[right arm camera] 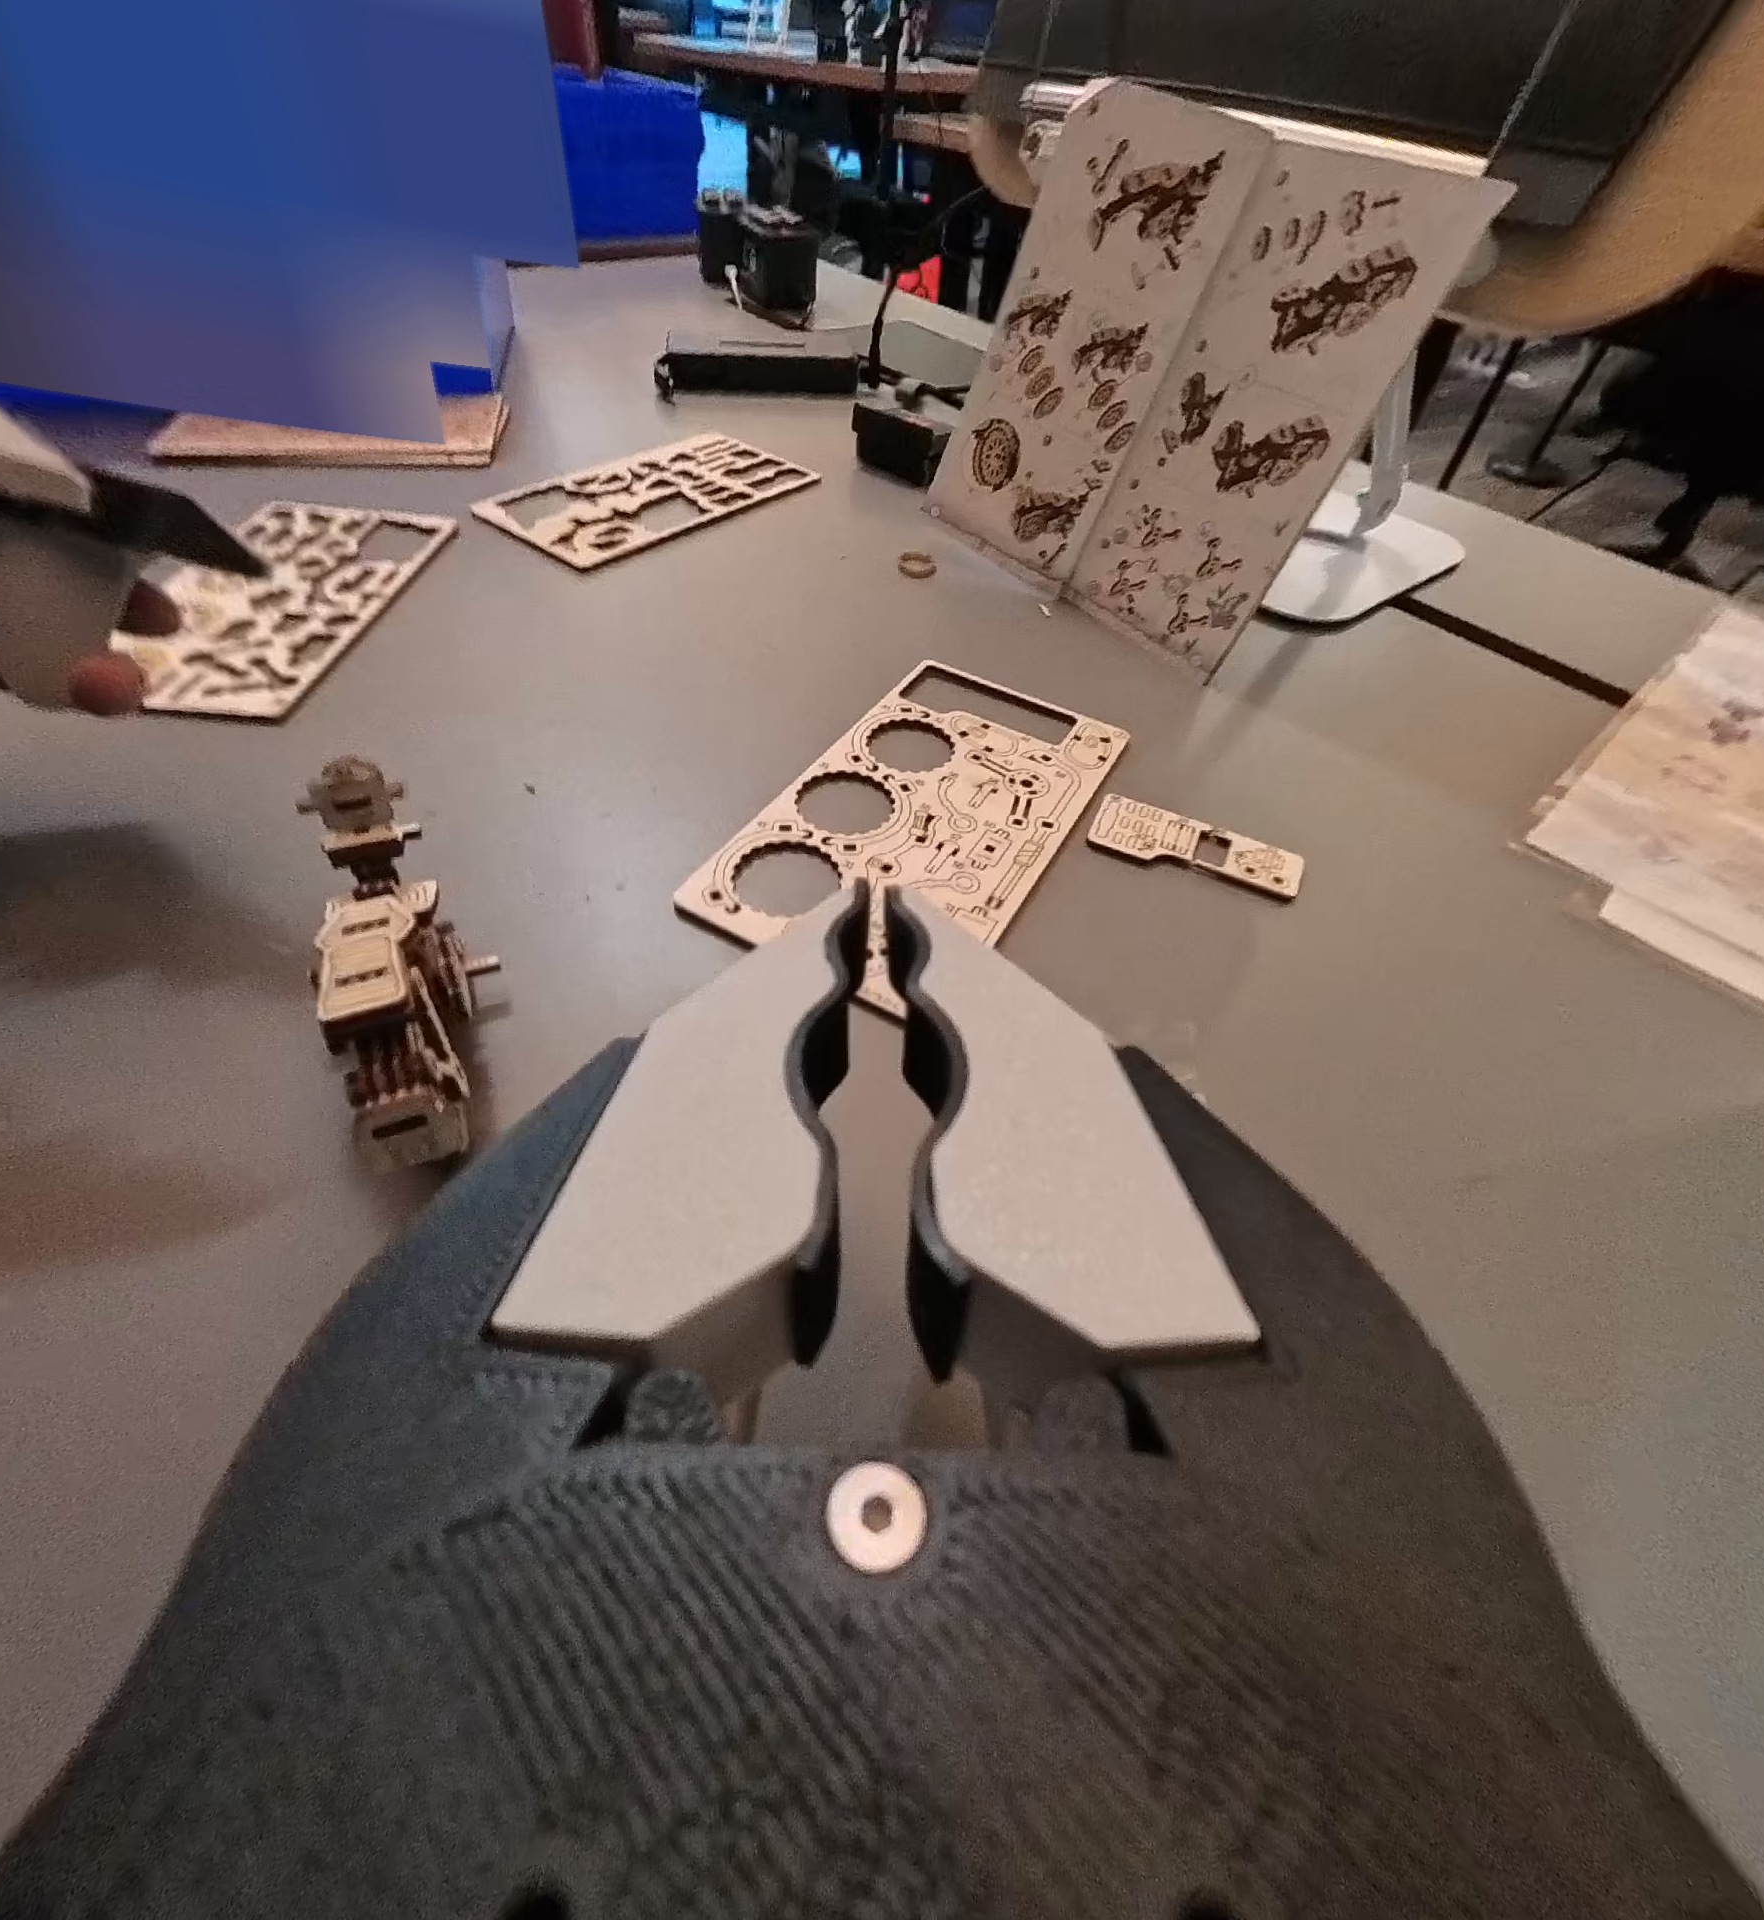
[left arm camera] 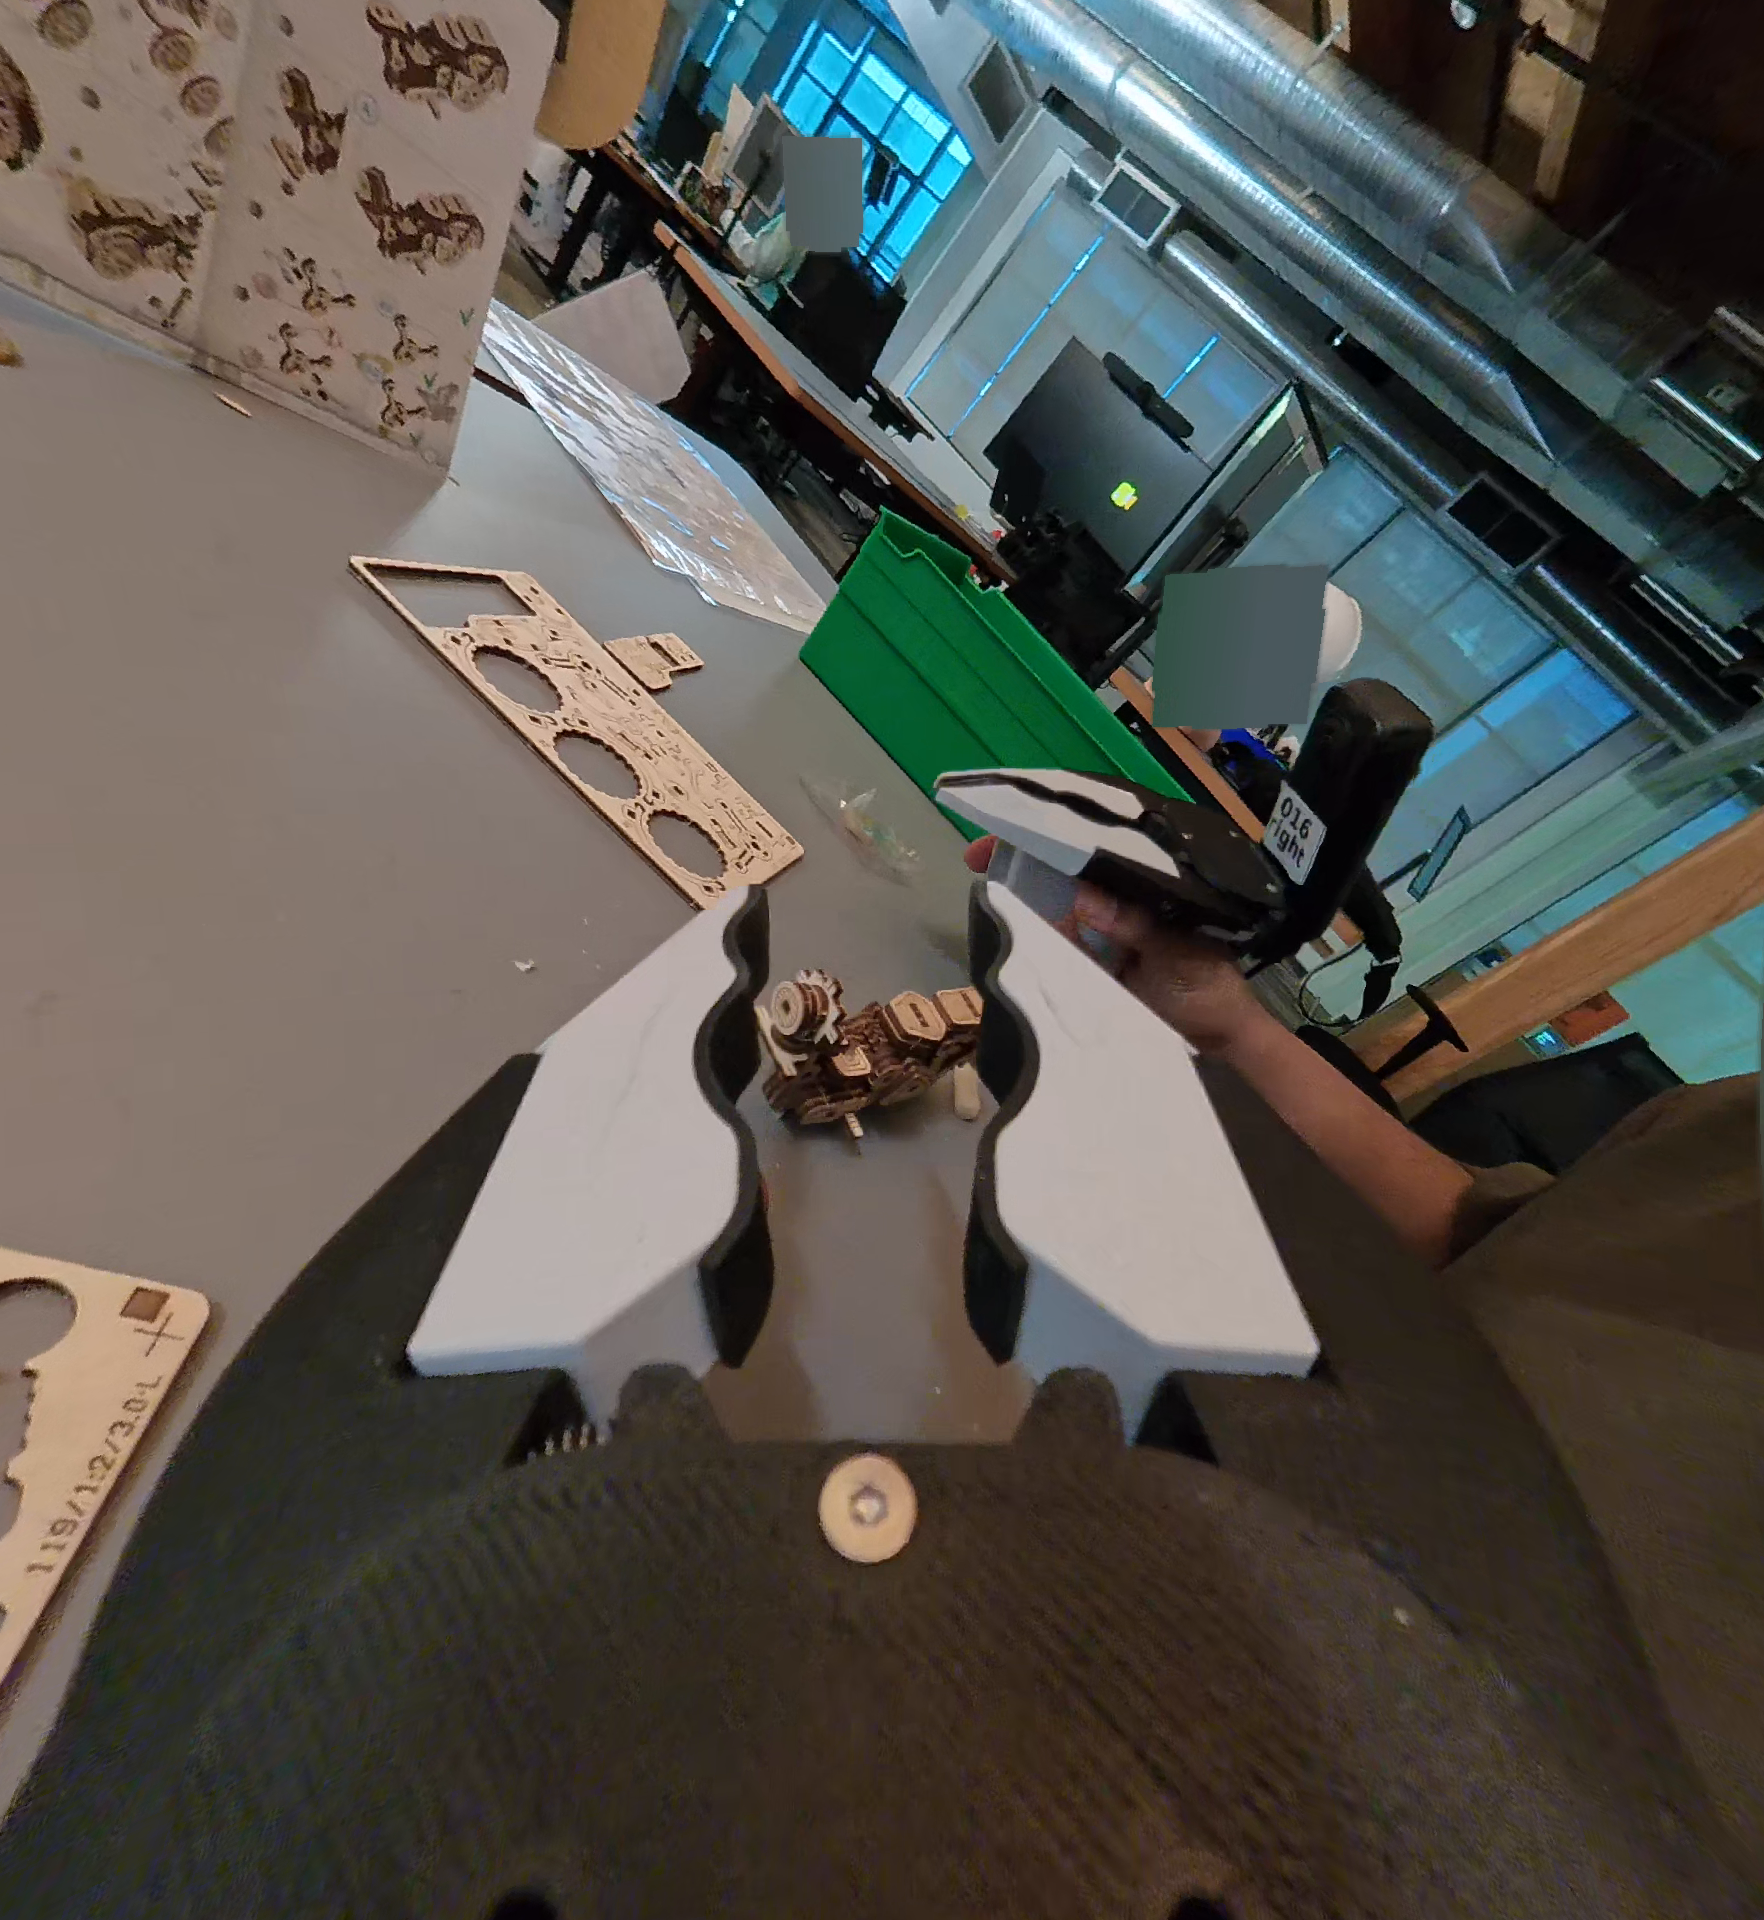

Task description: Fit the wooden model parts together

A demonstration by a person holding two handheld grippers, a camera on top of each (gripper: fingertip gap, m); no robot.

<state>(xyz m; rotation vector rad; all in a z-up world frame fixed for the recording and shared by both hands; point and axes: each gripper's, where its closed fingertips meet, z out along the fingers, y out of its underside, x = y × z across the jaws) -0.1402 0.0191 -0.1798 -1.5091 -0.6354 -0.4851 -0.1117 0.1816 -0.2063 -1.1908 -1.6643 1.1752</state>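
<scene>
A part-built wooden model (left arm camera: 857,1049) lies on the grey table (left arm camera: 234,935), seen just beyond and between the open fingers of my left gripper (left arm camera: 867,914), which holds nothing. In the right wrist view the model (right arm camera: 390,987) lies to the left of my right gripper (right arm camera: 878,896). Its fingertips are nearly touching, with nothing visible between them. It hovers over a wooden sheet with three round holes (right arm camera: 899,821). The right gripper (left arm camera: 961,805) also shows in the left wrist view, held in a hand above the table. The left gripper (right arm camera: 213,551) shows at the left edge of the right wrist view.
Punched wooden sheets (right arm camera: 296,603) (right arm camera: 649,499) and a small wooden piece (right arm camera: 1195,842) lie on the table. An instruction sheet (right arm camera: 1200,364) stands at the back. A green bin (left arm camera: 961,675), a small plastic bag (left arm camera: 857,821) and a paper stack (right arm camera: 1730,810) lie at the edges. The left gripper's tips are roughly 20 cm from the right gripper's. Between my right fingertips and the small wooden piece (right arm camera: 1195,842) there is roughly 15 cm. Seen from the left wrist view (left arm camera: 653,654) as well.
</scene>
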